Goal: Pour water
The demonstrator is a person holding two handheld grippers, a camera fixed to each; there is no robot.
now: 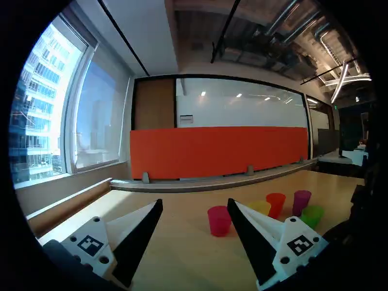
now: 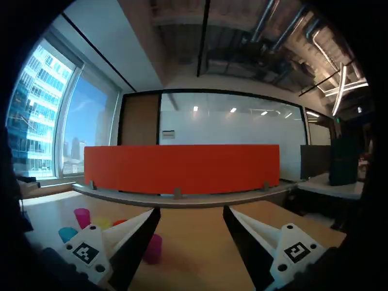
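In the left gripper view my left gripper (image 1: 194,203) is open above the wooden table (image 1: 189,252) with nothing between its fingers. Several small plastic cups stand ahead and to its right: a pink-red cup (image 1: 219,220) closest, then a yellow cup (image 1: 259,207), an orange cup (image 1: 275,203), a purple cup (image 1: 301,201) and a green cup (image 1: 312,216). In the right gripper view my right gripper (image 2: 191,211) is also open and empty. Left of it stand a magenta cup (image 2: 154,248), a pink cup (image 2: 82,217), a yellow cup (image 2: 103,223) and a blue cup (image 2: 68,234). I cannot see whether any cup holds water.
An orange partition (image 1: 218,150) runs along the table's far edge on a grey rail. Large windows (image 1: 43,116) line the left side. A second desk with a dark object (image 2: 342,169) sits at the right. Bare tabletop (image 2: 194,252) lies ahead of the right gripper.
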